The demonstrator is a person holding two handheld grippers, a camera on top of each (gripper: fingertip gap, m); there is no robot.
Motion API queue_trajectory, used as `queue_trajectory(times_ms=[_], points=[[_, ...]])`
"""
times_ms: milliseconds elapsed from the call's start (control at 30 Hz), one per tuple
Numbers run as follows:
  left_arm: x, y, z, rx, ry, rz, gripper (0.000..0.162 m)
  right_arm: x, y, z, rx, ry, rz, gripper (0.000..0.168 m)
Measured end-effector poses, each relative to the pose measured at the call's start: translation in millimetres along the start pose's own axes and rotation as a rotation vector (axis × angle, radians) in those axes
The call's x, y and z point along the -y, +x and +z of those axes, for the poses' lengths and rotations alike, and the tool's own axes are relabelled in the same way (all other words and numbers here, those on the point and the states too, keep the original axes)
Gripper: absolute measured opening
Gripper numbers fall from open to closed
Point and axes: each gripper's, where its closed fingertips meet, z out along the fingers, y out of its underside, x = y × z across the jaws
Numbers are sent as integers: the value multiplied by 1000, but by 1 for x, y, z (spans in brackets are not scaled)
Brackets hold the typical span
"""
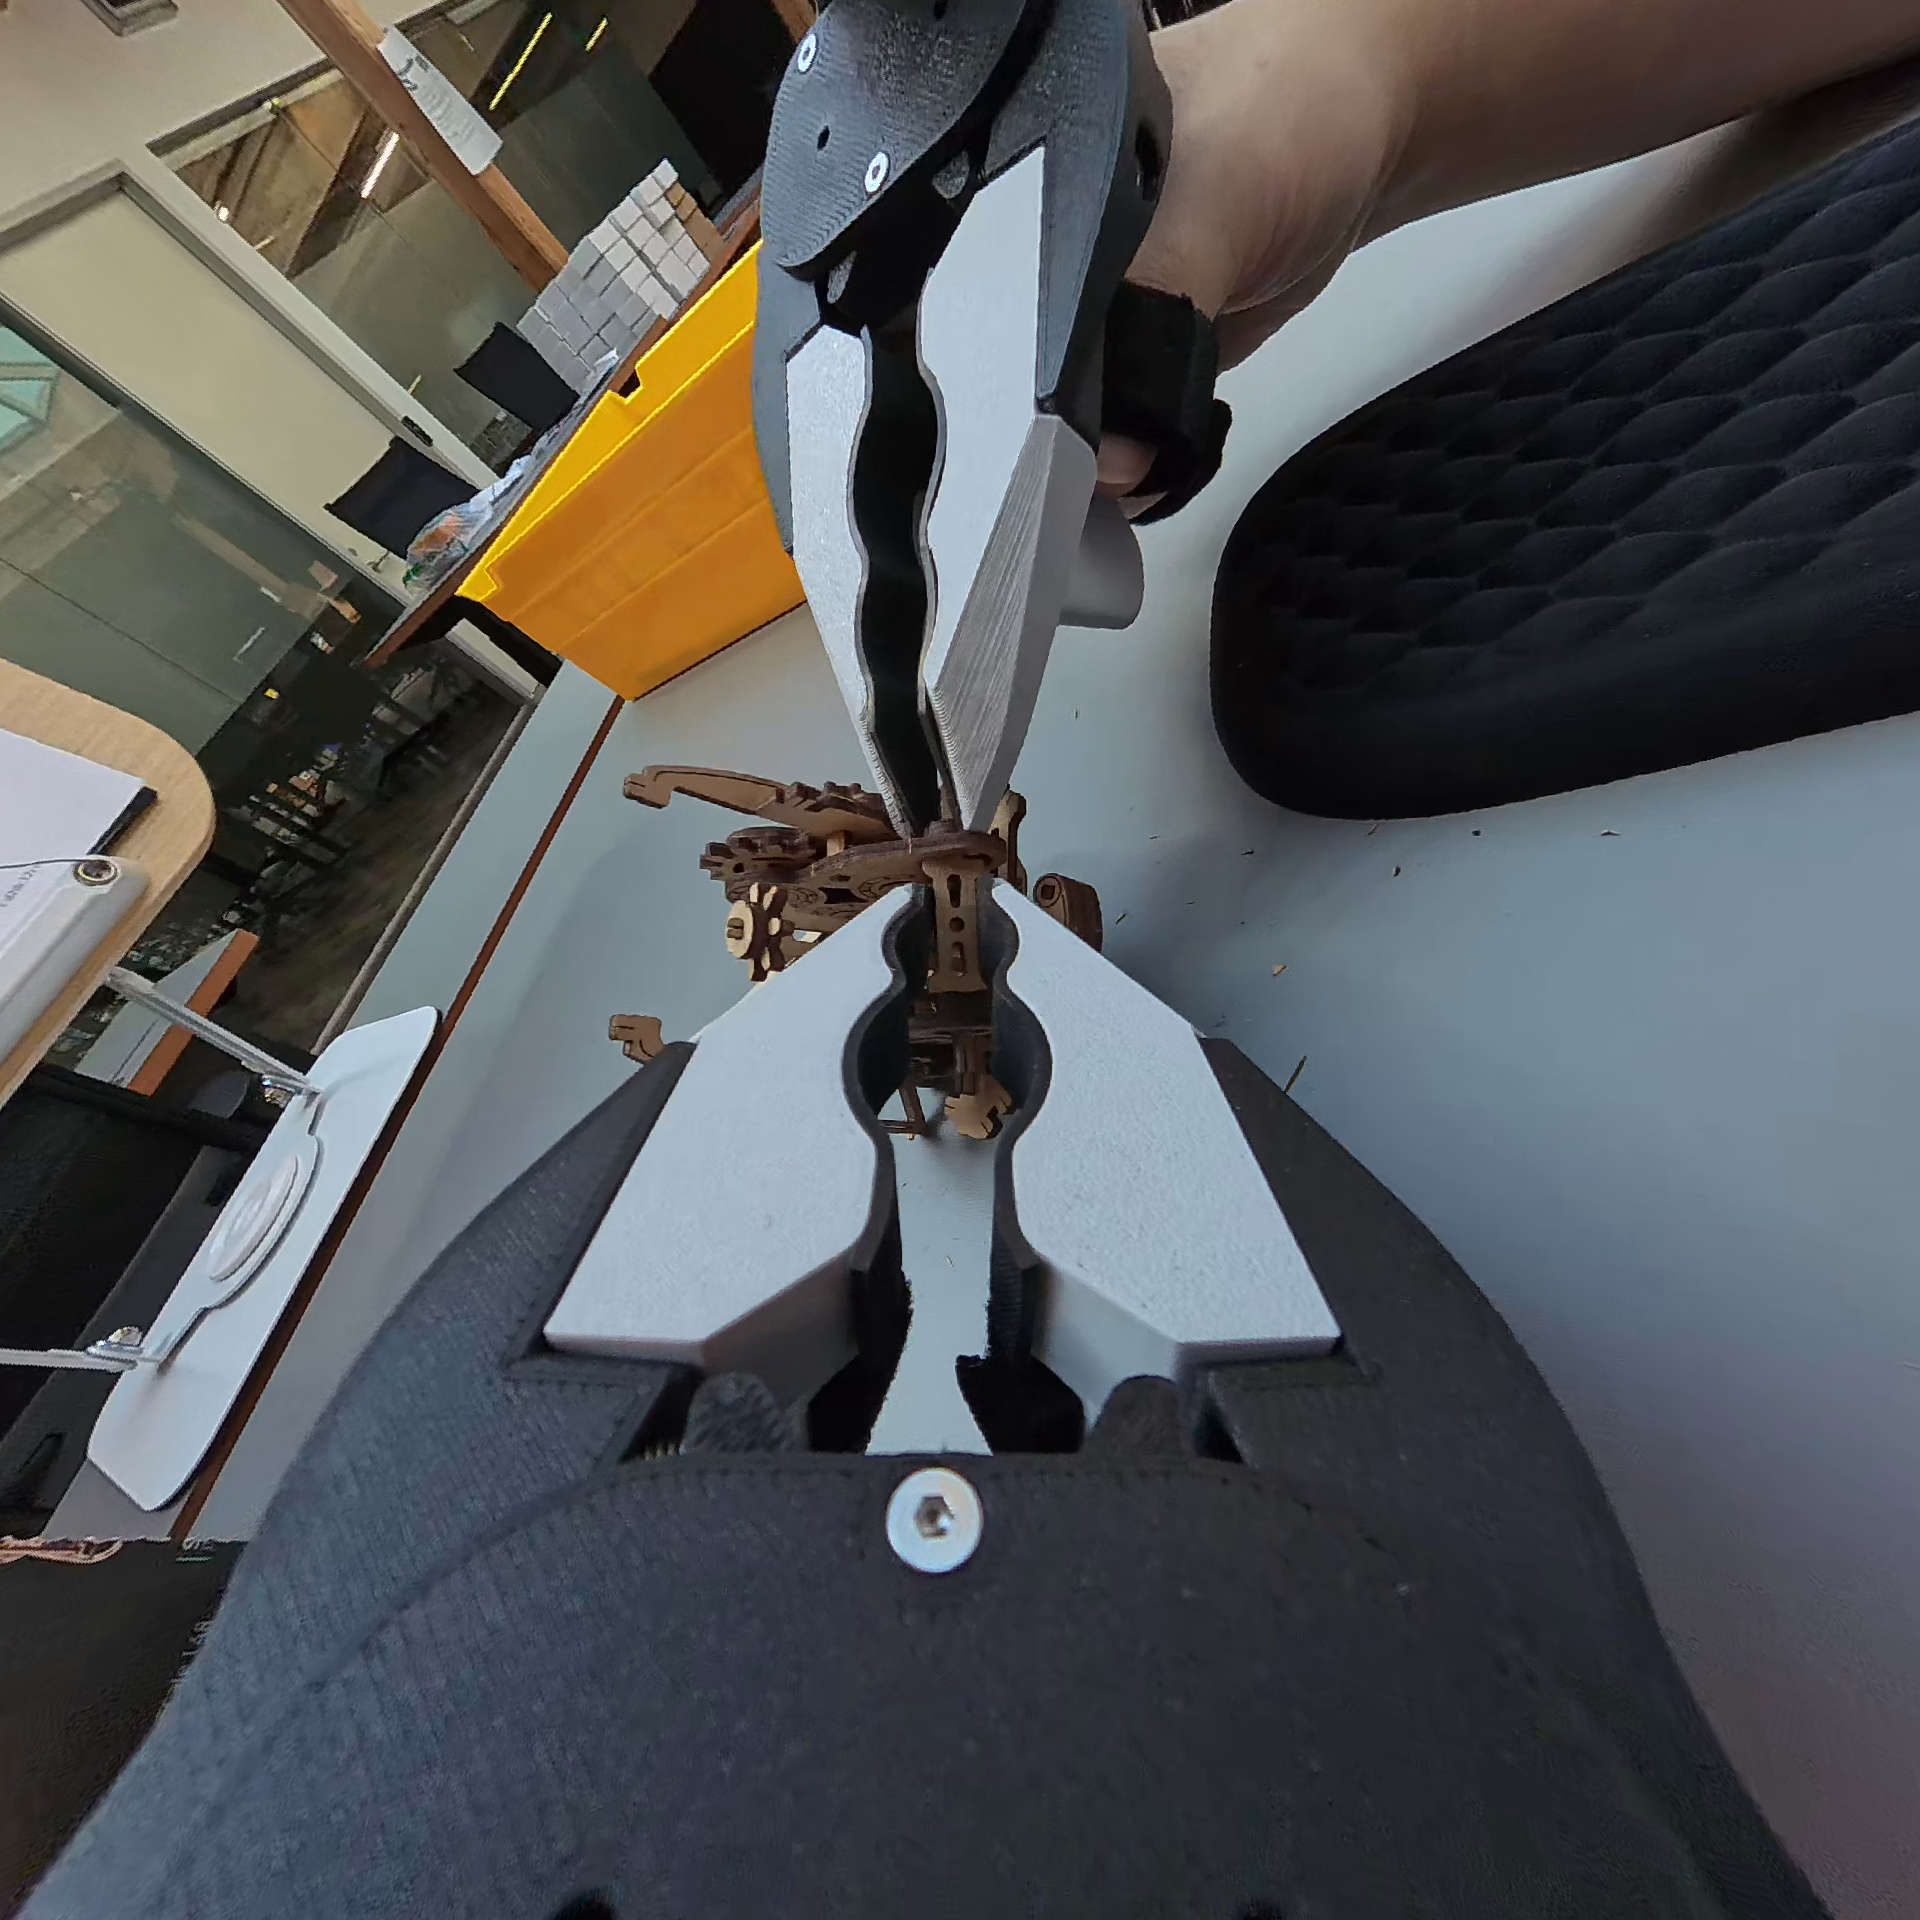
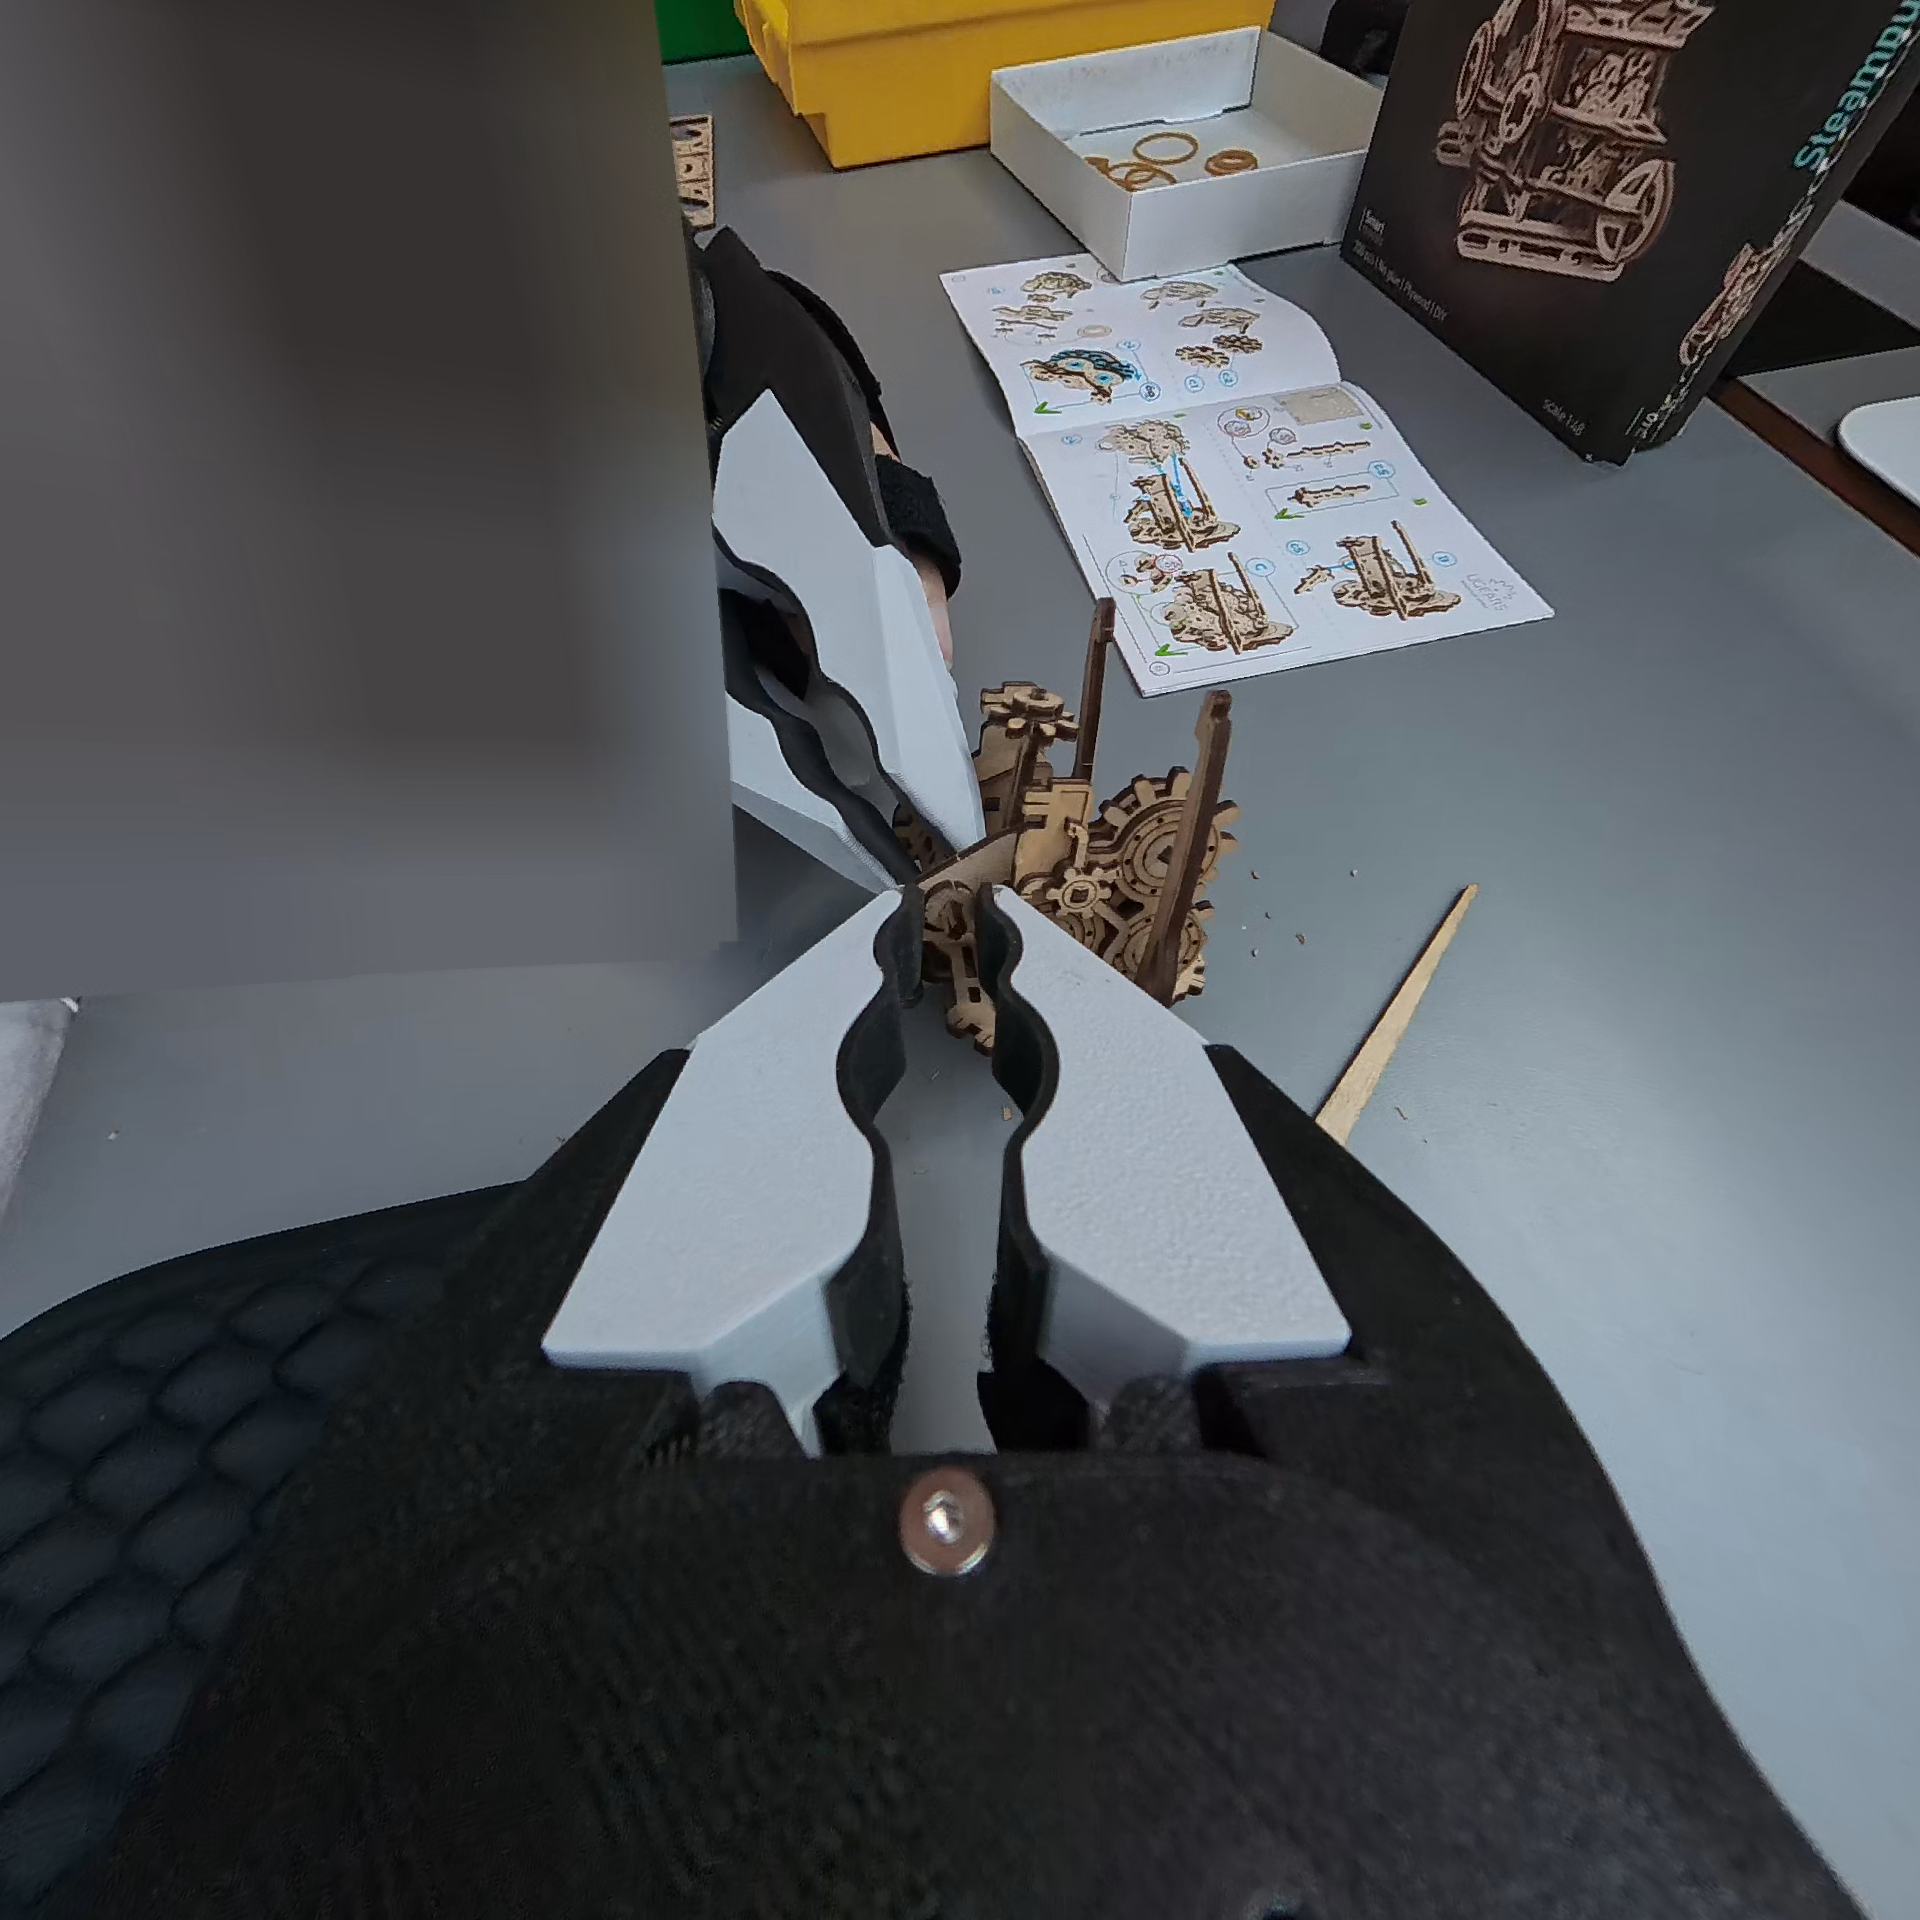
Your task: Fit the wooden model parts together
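the left tongs (image 1: pixel 948 896) are clamped on an upright strut of the wooden model (image 1: pixel 831 883), which stands on the grey table (image 1: pixel 1455 1039) right at their tips. the right tongs (image 2: pixel 951 914), meeting them tip to tip, pinch a flat piece at the top. gears and frame look largely built; loose rings in the white box (image 2: pixel 1164 156) beyond suggest more remains.

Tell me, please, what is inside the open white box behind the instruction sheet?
The white box holds a few light wooden rings on its floor. Its near wall hides part of the bottom, so more pieces may lie unseen.
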Motion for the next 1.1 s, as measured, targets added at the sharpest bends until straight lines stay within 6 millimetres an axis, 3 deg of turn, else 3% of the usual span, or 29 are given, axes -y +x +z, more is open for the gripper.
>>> queue_trajectory(times_ms=[667,1100], points=[[7,-1,-6,-40,68,-39,13,-3,-4,-1,92,8,116,1],[-7,4,2,-36,-28,47,6,-4,-7,3,102,4,112,1]])
